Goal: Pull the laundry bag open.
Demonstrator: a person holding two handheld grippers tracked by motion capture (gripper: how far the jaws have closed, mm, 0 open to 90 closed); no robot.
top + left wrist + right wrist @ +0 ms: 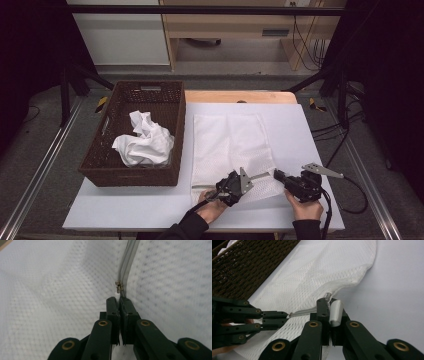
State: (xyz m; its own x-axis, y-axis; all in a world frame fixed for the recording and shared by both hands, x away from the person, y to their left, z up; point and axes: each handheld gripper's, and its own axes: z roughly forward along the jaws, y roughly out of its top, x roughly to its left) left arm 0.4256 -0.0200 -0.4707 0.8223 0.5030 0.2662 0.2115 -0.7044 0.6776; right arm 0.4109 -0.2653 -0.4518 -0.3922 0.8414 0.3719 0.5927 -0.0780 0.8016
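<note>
At the table's near edge, the left gripper (pixel 218 194) pinches the zipper pull (pixel 118 286) of a white mesh laundry bag (pixel 230 145), its jaws closed tight on the small tab. The right gripper (pixel 278 175) clamps the bag's near corner, jaws shut on the mesh beside a white end piece (pixel 336 312). The bag lies flat on the white table (pixel 310 135), just right of a dark wicker basket (pixel 135 175) holding a crumpled white cloth (pixel 144 142).
</note>
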